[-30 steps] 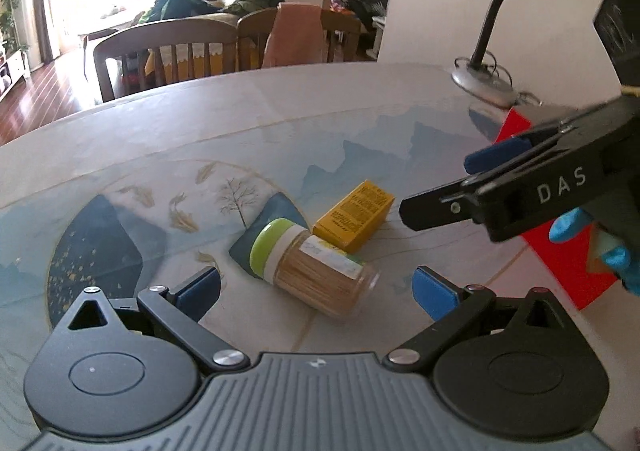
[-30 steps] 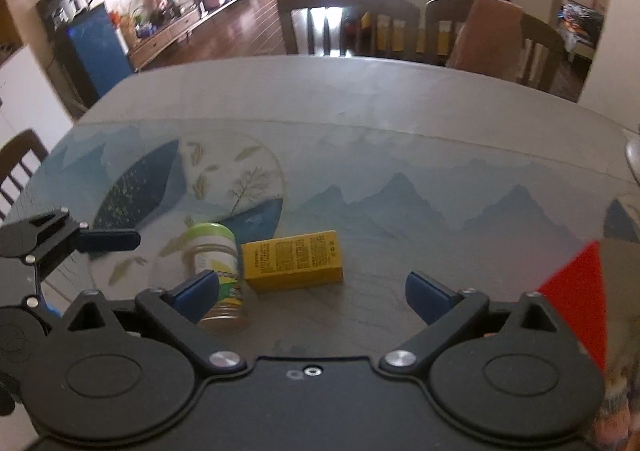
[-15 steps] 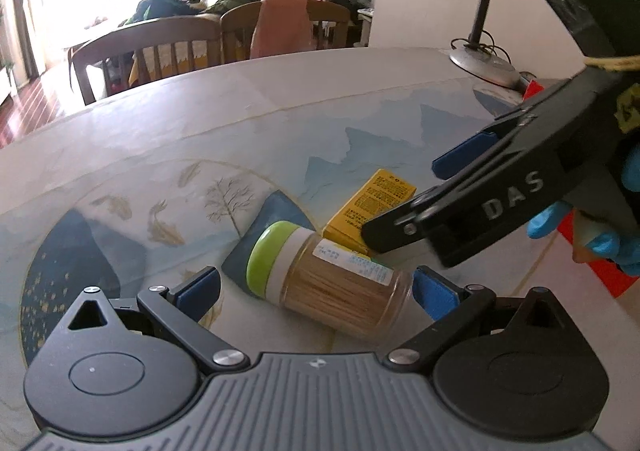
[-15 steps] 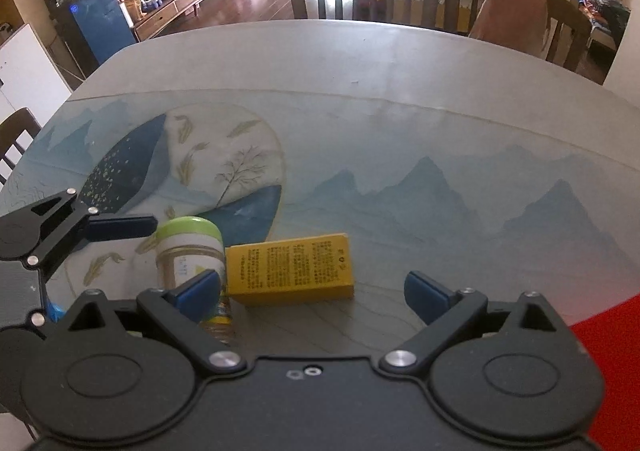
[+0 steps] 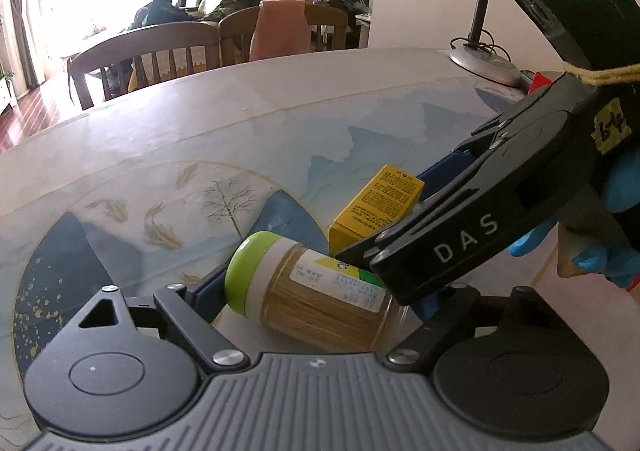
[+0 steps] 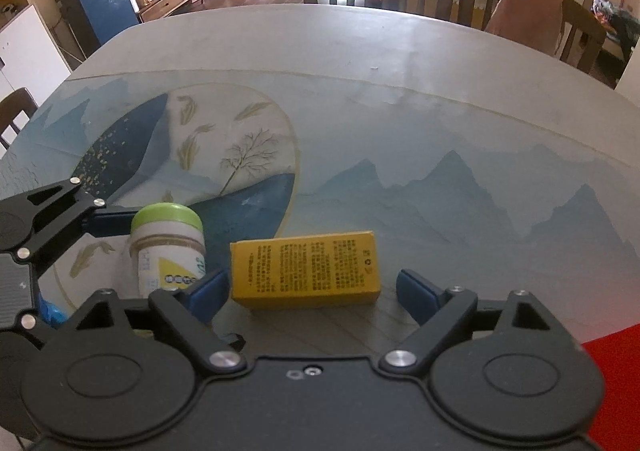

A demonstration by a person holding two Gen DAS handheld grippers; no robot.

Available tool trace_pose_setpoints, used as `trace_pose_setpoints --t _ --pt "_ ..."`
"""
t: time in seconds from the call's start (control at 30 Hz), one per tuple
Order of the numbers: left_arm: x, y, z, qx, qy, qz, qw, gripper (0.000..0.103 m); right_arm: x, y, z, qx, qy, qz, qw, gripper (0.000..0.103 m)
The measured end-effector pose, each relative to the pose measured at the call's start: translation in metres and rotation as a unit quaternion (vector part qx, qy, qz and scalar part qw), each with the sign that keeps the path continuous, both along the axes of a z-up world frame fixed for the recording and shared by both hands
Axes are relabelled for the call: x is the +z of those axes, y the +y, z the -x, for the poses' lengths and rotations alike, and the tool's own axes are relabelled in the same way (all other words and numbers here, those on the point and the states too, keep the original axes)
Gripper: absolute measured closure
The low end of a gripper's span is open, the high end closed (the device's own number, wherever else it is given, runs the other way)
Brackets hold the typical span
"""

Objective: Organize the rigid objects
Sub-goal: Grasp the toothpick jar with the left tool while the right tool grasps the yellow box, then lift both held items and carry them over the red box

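Note:
A toothpick jar [image 5: 316, 291] with a green lid lies on its side on the table; it also shows in the right wrist view [image 6: 168, 247]. A yellow box [image 5: 376, 207] lies flat just beyond it, and shows in the right wrist view [image 6: 306, 269]. My left gripper [image 5: 316, 301] is open, with its blue pads either side of the jar. My right gripper [image 6: 312, 291] is open, with its pads at the two ends of the yellow box. The right gripper's body [image 5: 480, 219] crosses over the jar's base in the left wrist view.
The round table [image 6: 360, 63] has a painted blue mountain cover. A desk lamp base [image 5: 484, 65] stands at the far right edge. A red mat [image 6: 616, 379] lies at the near right. Wooden chairs [image 5: 148, 59] stand behind the table.
Both grippers have moved forward and down. The jar now sits between the left pads and the yellow box between the right pads. The right gripper has come in over the jar.

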State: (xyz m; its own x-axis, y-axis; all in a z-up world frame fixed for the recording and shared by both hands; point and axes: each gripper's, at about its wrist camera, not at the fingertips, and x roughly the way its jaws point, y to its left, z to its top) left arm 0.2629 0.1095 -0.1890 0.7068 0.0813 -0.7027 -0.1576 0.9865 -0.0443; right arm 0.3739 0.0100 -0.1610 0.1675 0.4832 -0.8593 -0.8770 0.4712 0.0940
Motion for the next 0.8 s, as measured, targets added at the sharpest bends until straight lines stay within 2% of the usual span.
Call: trace_pose_setpoints --t 0.13,0.3,0.47,0.8 --pt "0.0 -0.002 0.001 0.009 0.001 0.0 1.0 0.012 0.003 -0.001 0.001 0.002 -0.006 -0.006 1.0 0.033" --pt "0.002 -0.003 0.001 0.026 0.011 -0.005 0.9996 0.013 0.008 -0.005 0.003 -0.011 -0.009 -0.012 1.0 0.034" --pt "0.009 -0.004 0.009 0.039 0.015 0.01 0.9991 0.013 0.022 -0.017 0.007 -0.025 -0.012 -0.018 0.999 0.034" --pt "0.05 -0.017 0.036 0.052 -0.007 0.027 0.9982 0.013 0.064 -0.054 0.032 -0.045 -0.013 -0.039 0.998 0.034"
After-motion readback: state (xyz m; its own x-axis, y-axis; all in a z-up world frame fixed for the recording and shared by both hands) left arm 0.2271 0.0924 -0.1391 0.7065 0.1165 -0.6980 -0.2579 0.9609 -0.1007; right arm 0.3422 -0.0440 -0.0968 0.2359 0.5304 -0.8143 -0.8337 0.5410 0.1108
